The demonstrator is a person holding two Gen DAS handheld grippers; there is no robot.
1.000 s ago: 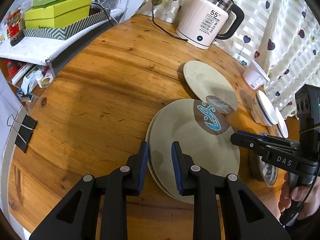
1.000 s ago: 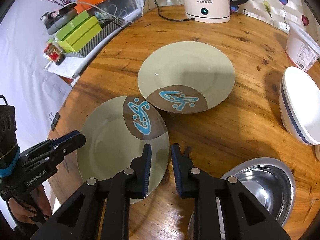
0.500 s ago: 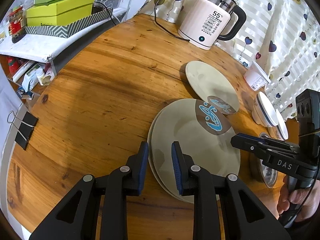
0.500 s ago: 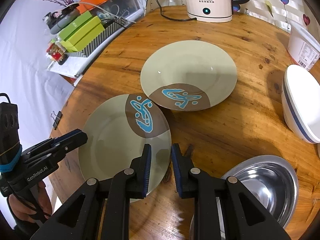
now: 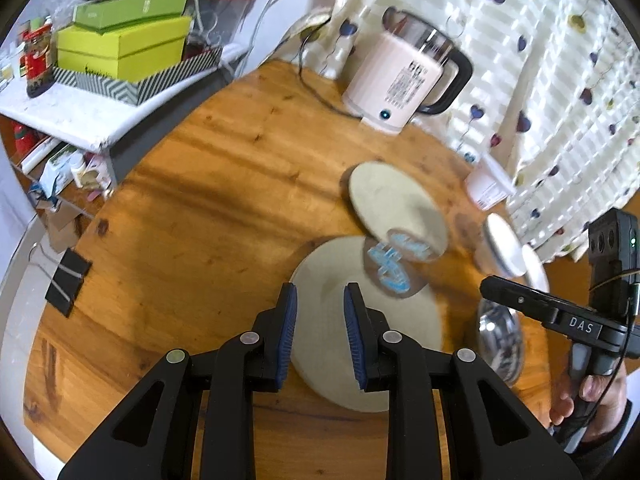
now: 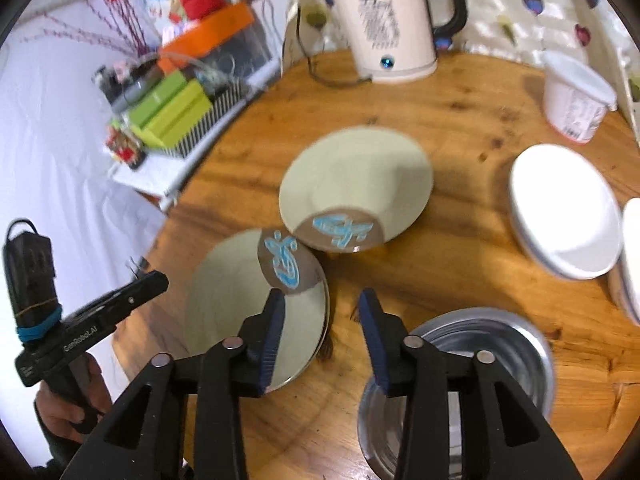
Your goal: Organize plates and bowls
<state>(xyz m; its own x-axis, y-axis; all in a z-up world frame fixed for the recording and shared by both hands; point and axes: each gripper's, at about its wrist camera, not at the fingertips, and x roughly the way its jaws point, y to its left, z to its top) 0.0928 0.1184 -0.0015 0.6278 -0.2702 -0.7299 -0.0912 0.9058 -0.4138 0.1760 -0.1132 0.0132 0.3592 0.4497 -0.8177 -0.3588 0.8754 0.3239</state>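
Above the round wooden table [image 6: 460,128], the right gripper [image 6: 320,312] is spreading its jaws, nothing between them; the left gripper [image 5: 318,312] is also opening, empty. Nearest, a shiny steel bowl [image 6: 480,352] sits right of the stacked beige plates with blue motif [image 6: 244,304]. Just beyond that stack lies a matching beige plate [image 6: 356,176], white bowls [image 6: 560,212] to its right, and farthest the pink electric kettle [image 6: 384,20].

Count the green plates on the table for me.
3, as far as shows: one far plate lies alone toward the kettle; a near plate sits on another plate whose rim peeks out beneath. More could hide in that stack.
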